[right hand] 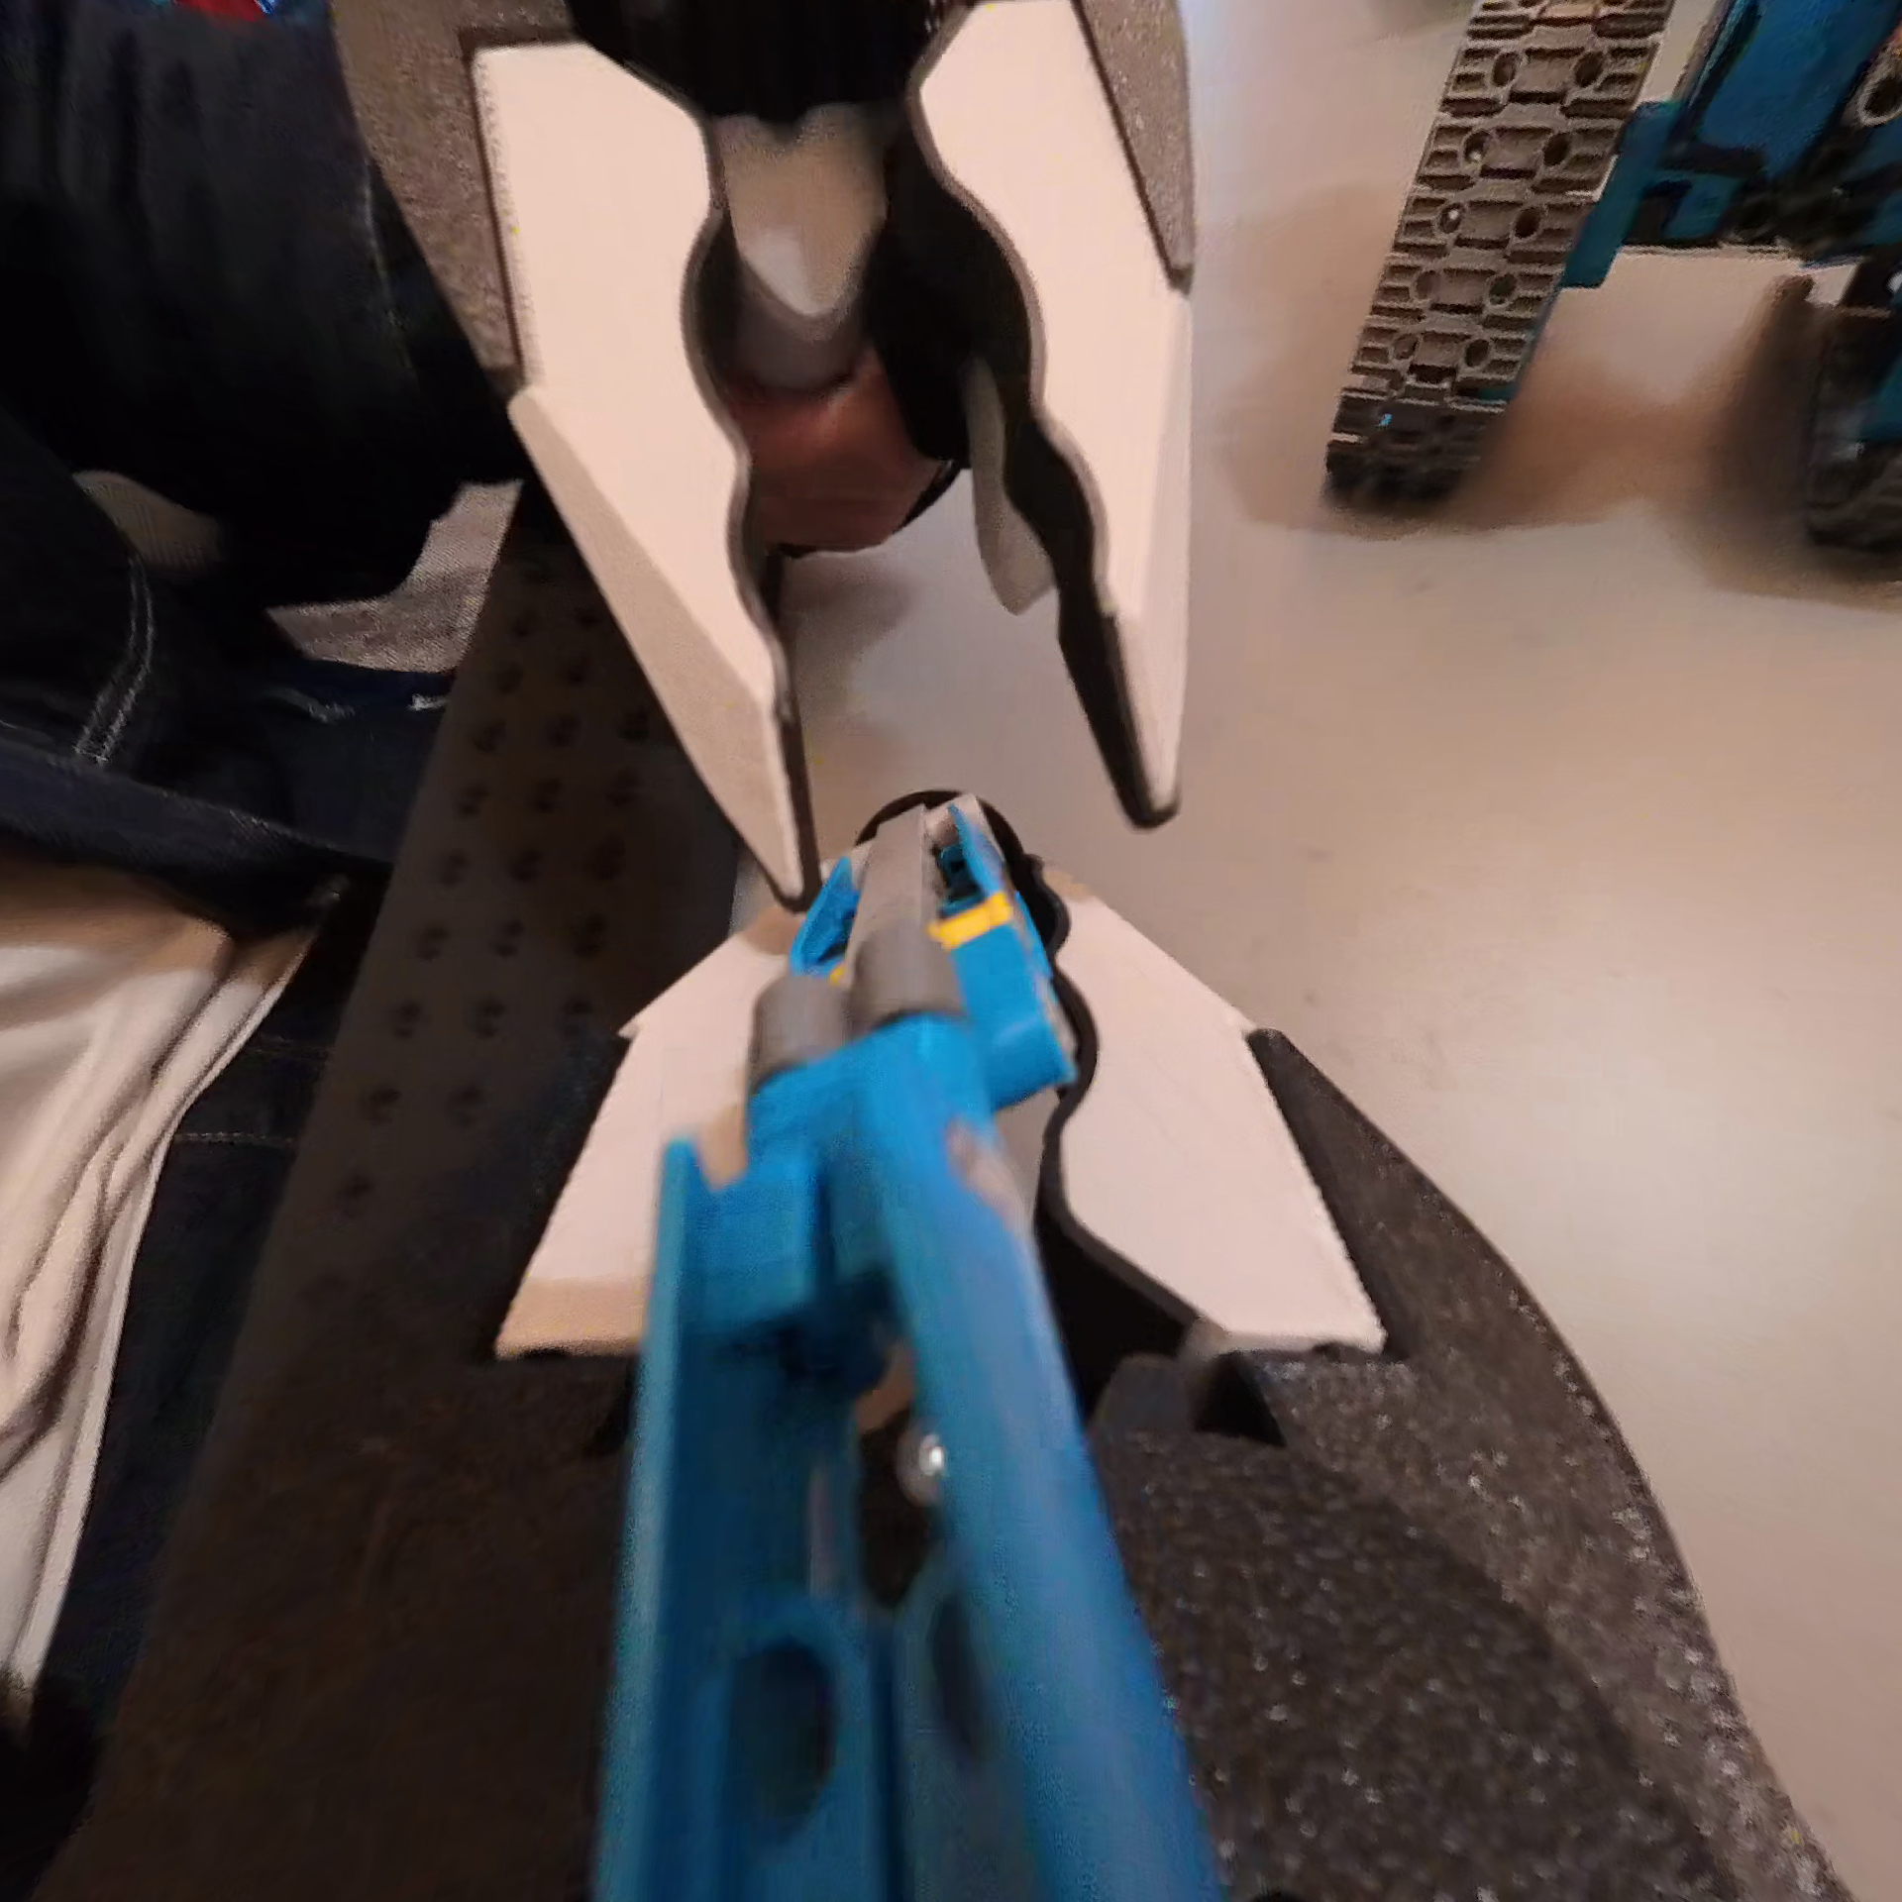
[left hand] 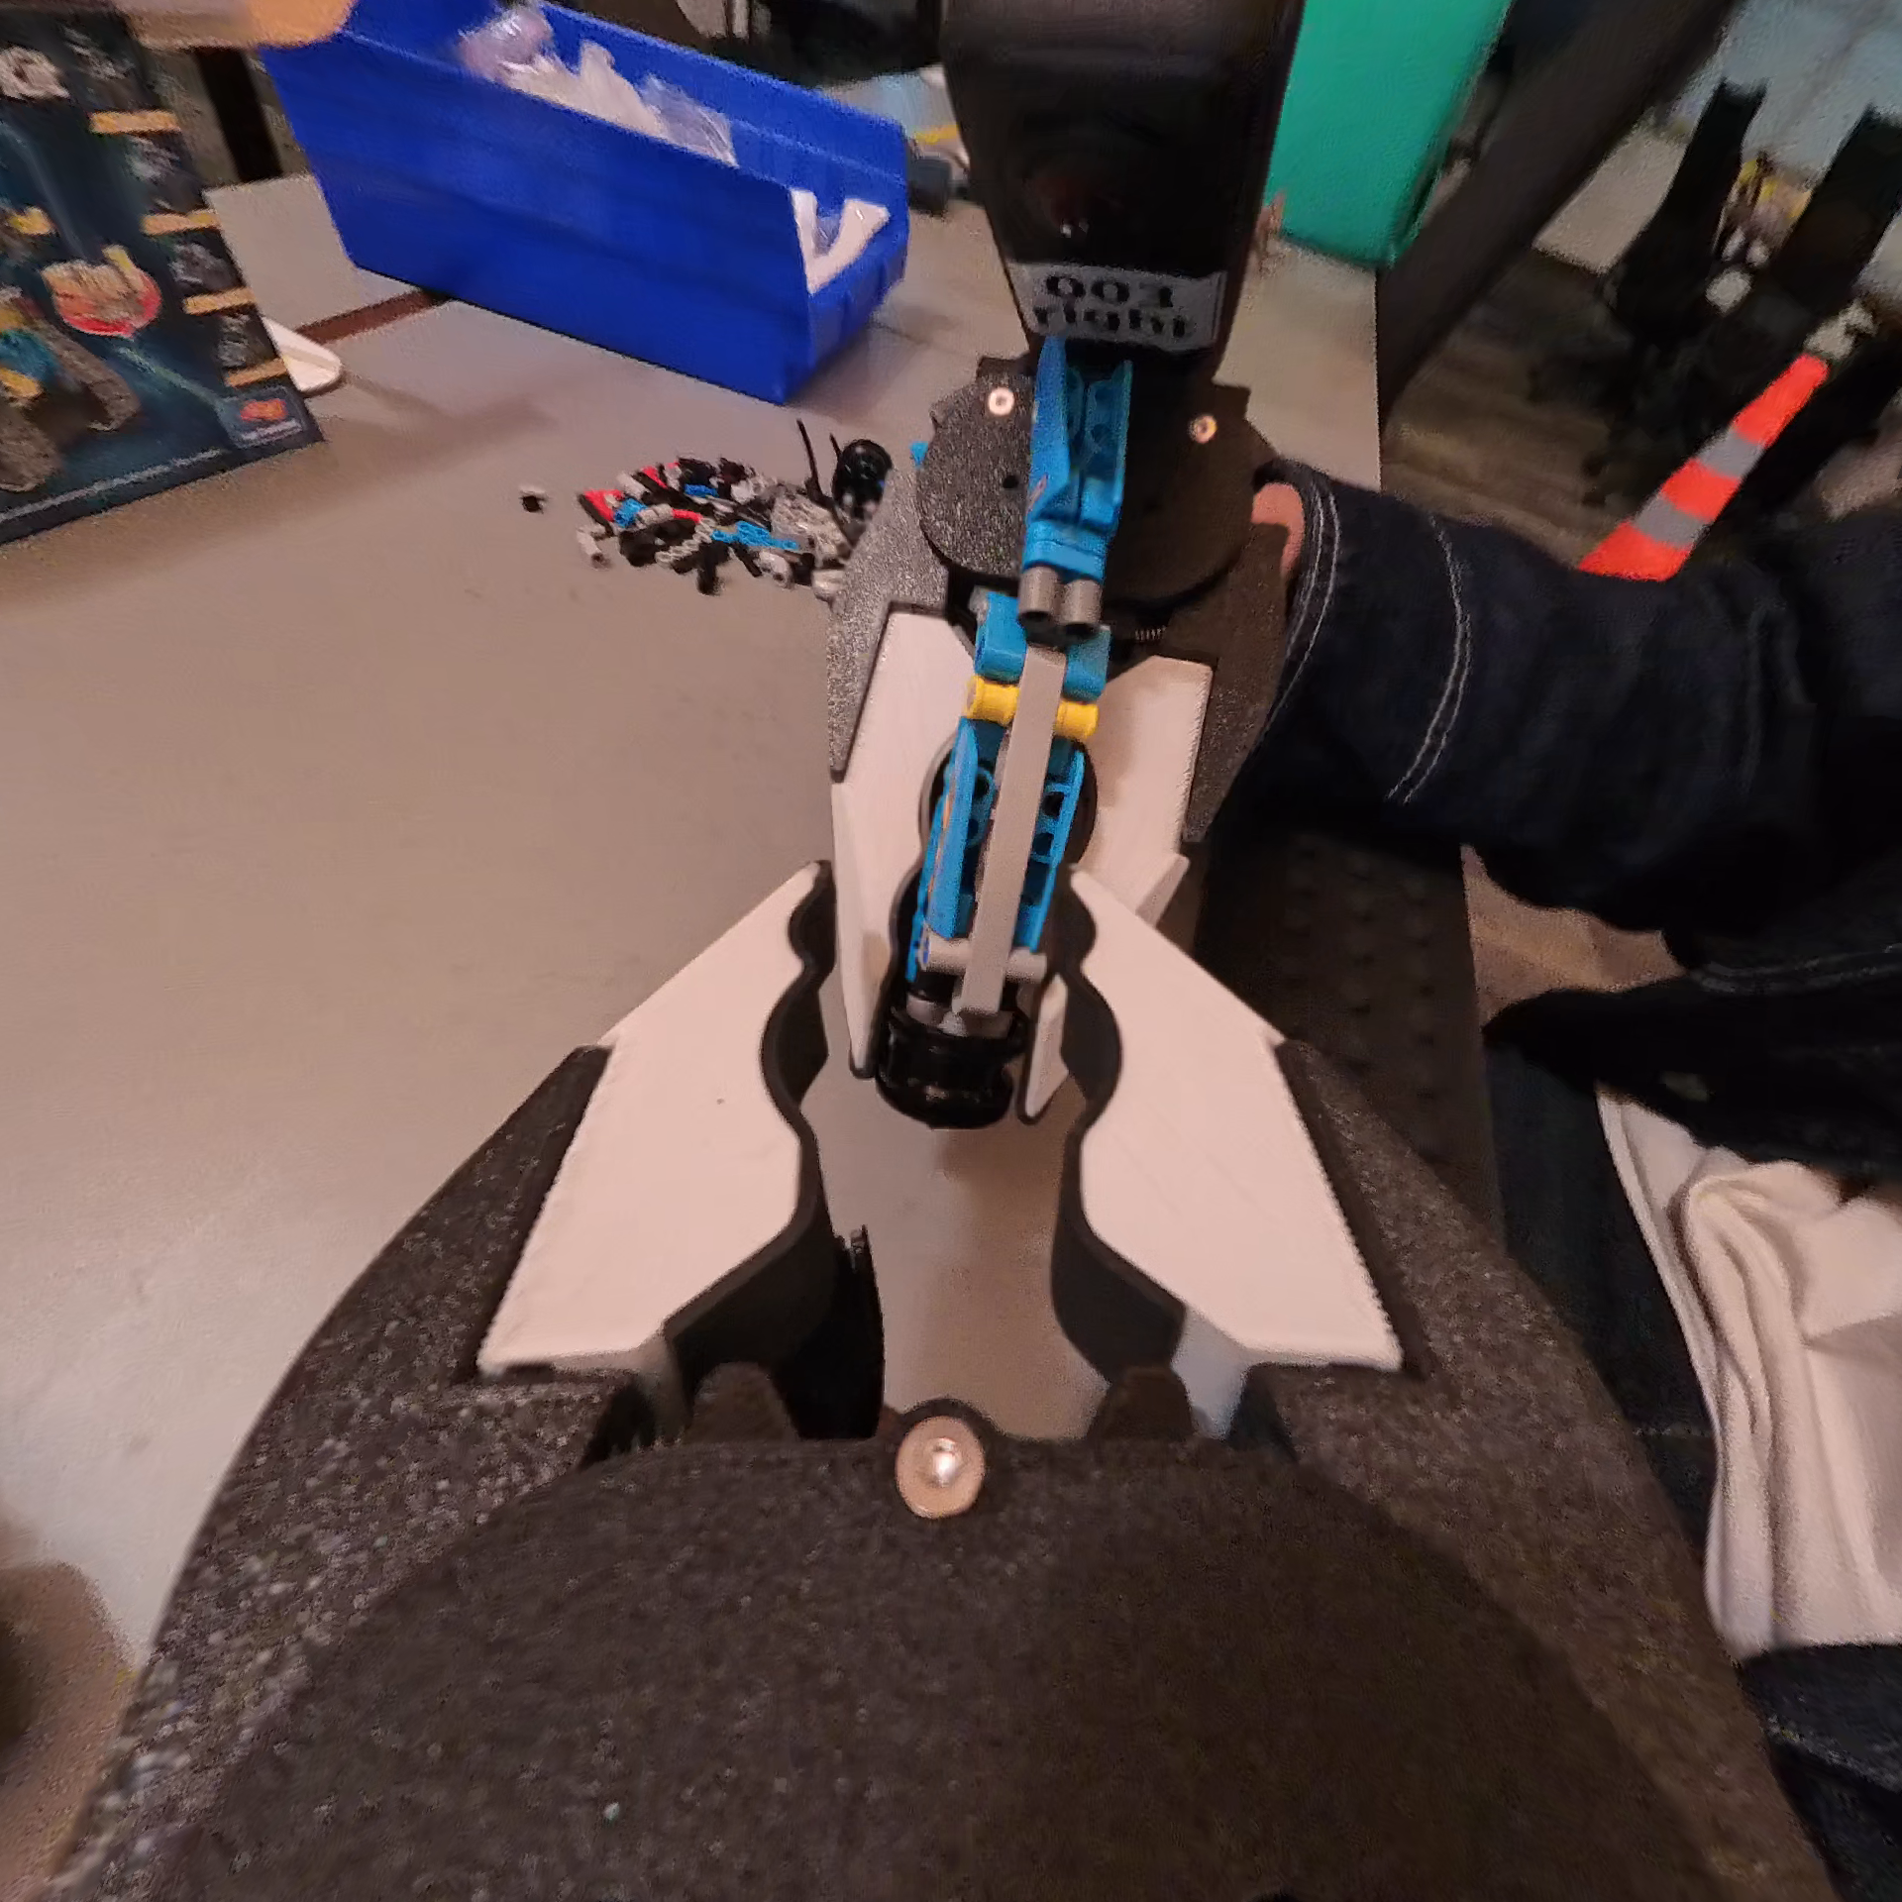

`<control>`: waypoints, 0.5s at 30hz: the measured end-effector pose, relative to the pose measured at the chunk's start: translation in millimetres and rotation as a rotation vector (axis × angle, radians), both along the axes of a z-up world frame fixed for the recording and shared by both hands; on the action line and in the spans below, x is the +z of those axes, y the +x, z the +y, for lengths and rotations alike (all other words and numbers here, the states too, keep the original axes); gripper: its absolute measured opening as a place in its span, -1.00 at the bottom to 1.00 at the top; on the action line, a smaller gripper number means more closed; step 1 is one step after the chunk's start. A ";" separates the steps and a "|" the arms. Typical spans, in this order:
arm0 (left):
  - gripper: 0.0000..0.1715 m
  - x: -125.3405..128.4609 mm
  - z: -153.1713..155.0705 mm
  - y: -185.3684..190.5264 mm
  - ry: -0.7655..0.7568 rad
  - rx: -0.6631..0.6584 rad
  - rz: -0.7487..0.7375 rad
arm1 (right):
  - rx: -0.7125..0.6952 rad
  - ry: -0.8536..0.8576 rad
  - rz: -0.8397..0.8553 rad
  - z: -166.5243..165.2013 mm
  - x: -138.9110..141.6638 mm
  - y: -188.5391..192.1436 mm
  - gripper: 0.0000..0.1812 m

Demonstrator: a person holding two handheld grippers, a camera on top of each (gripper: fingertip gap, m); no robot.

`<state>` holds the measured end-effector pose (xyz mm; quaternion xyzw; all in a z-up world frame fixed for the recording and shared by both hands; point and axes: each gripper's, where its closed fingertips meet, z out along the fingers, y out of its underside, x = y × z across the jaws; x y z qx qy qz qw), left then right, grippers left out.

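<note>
My right gripper [right hand: 916, 906] is shut on a long blue toy-brick assembly [right hand: 885, 1338] with a grey beam and yellow pins. In the left wrist view the right gripper [left hand: 947, 1081] points toward the camera. The assembly [left hand: 1029, 803] lies along its white fingers [left hand: 895, 741], with a black wheel [left hand: 942, 1070] at the near end between the tips. My left gripper [left hand: 947, 880] is open and empty. Its white fingers [left hand: 679, 1163] flank the right gripper's tips and the wheel without touching them. It also shows in the right wrist view [right hand: 973, 854], coming in from the top.
A pile of small loose bricks [left hand: 710, 515], a blue bin [left hand: 618, 226] holding clear bags and a printed box [left hand: 124, 288] lie on the grey table [left hand: 309, 875]. A tracked blue-and-grey model [right hand: 1462, 257] stands nearby. A person's dark sleeve [left hand: 1544, 700] is on the right. My right fingertips sit around 5 cm from my left ones.
</note>
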<state>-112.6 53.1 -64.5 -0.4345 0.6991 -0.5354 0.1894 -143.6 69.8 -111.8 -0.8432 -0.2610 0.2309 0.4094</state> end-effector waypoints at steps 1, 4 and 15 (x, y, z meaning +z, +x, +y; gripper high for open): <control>-0.55 -2.2 -5.2 0.1 0.019 -0.030 0.008 | -0.008 -0.001 -0.024 -0.3 -2.2 2.7 -0.65; -0.72 -8.6 -15.1 1.5 0.115 -0.053 -0.010 | -0.010 -0.039 -0.035 -5.8 -7.1 7.4 -0.65; -0.75 23.3 23.2 -1.9 -0.183 0.058 -0.121 | -0.117 0.146 0.120 3.4 39.8 31.7 -0.66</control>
